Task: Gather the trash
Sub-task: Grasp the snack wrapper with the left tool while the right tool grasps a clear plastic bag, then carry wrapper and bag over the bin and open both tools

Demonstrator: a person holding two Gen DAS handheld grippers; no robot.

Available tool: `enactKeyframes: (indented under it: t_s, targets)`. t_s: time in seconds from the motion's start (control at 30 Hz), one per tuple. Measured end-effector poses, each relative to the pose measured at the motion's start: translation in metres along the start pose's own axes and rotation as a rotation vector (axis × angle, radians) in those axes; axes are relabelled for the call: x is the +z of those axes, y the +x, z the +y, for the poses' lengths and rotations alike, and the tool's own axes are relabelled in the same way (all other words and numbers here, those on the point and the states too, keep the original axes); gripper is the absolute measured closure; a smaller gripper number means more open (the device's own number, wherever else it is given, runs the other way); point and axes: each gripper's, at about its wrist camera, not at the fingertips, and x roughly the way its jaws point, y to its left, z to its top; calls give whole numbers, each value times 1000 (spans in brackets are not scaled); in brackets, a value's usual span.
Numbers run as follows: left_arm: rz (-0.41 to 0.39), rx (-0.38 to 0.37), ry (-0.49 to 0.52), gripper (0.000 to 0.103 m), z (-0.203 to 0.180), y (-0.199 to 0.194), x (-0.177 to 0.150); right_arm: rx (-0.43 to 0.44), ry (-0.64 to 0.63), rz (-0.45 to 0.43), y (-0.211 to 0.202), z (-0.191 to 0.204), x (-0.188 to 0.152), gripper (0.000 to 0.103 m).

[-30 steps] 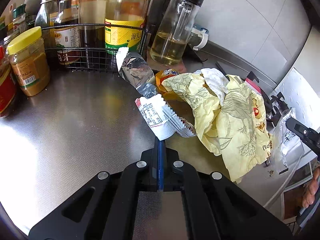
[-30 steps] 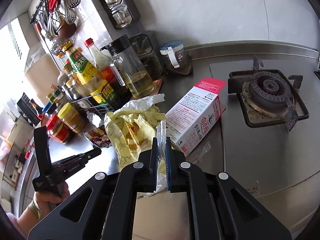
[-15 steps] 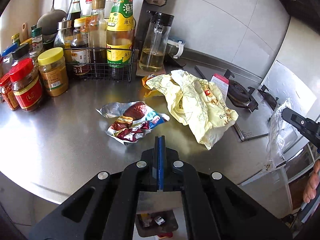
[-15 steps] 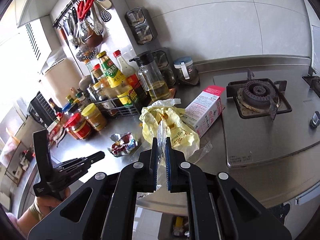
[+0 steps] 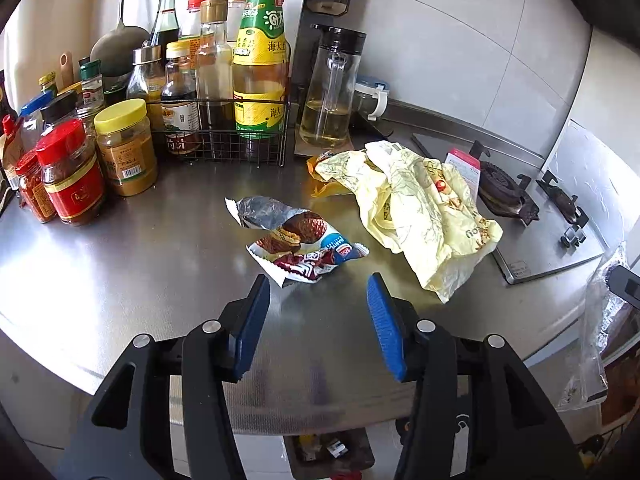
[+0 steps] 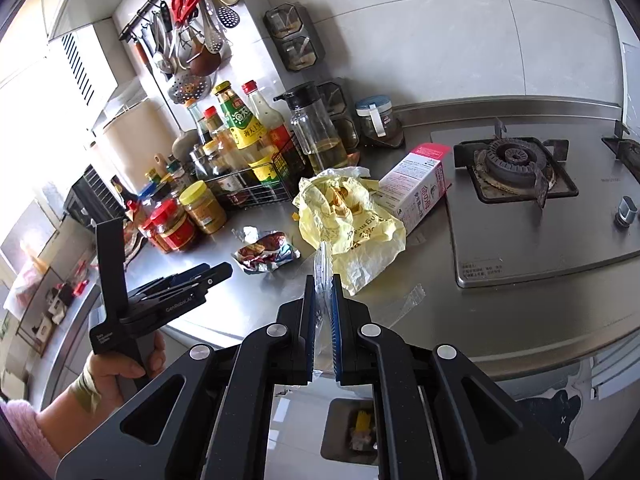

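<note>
Two grippers over steel counter [image 5: 120, 264]: left gripper [image 5: 316, 300] spread, right gripper [image 6: 321, 304] pinching clear bag [image 6: 322, 268]

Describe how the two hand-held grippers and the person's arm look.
Left hand-held gripper: matte black angular body with triangular cut-outs, silver round pins, ribbed blue pads. Right hand-held gripper matches it. In the right wrist view the left one's upright black handle carries small white lettering; the hand has a pink sleeve.

The snack wrapper [image 5: 298, 240] lies on the desk [image 5: 120, 264]; the crumpled bag [image 5: 424, 208] right of it; the bottle rack [image 5: 224, 132] behind.
</note>
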Motion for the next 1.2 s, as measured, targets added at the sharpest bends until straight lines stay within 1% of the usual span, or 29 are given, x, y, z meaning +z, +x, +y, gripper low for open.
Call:
enactKeyframes:
  t_s: [0.2,0.33,0.4,0.47,0.5,0.53,0.57,0.63,0.67,0.7,0.73,0.77,0.83,0.93,1.07,1.2]
  targets:
    - [24,51,-68,42,22,39,17,22,-8,21,19,-8,9,94]
    - [45,41,-88,38,26,58,25,29,-14,41,27,-14,12,94]
    - [66,38,-82,38,24,67,27,30,-15,47,30,-17,13,94]
    - [96,16,-83,40,22,76,26,32,-16,48,31,-19,14,94]
    - [112,1,-86,46,22,80,24,35,-15,47,32,-19,15,94]
    - [125,-18,-88,54,21,83,22,36,-13,47,32,-20,15,94]
    - [119,-24,-89,56,20,83,21,37,-12,47,32,-20,16,94]
    - [120,-33,-76,67,15,82,21,37,-10,46,31,-21,15,94]
    - [121,-32,-60,70,11,82,20,35,-8,45,30,-21,15,94]
    - [123,-34,-37,81,6,81,19,34,-4,45,29,-22,14,94]
    - [131,-32,-15,85,1,80,17,35,1,44,27,-23,13,94]
    - [139,-29,2,85,-4,80,15,37,8,42,24,-23,12,94]
    - [162,-34,31,89,-13,79,6,36,12,37,18,-21,8,94]
    - [169,-46,51,94,-23,67,-9,35,9,32,8,-16,1,94]
    - [178,-76,74,97,-38,40,-31,38,16,31,-6,-7,-15,94]
    - [185,-105,90,99,-50,7,-62,39,15,45,-16,7,-40,94]
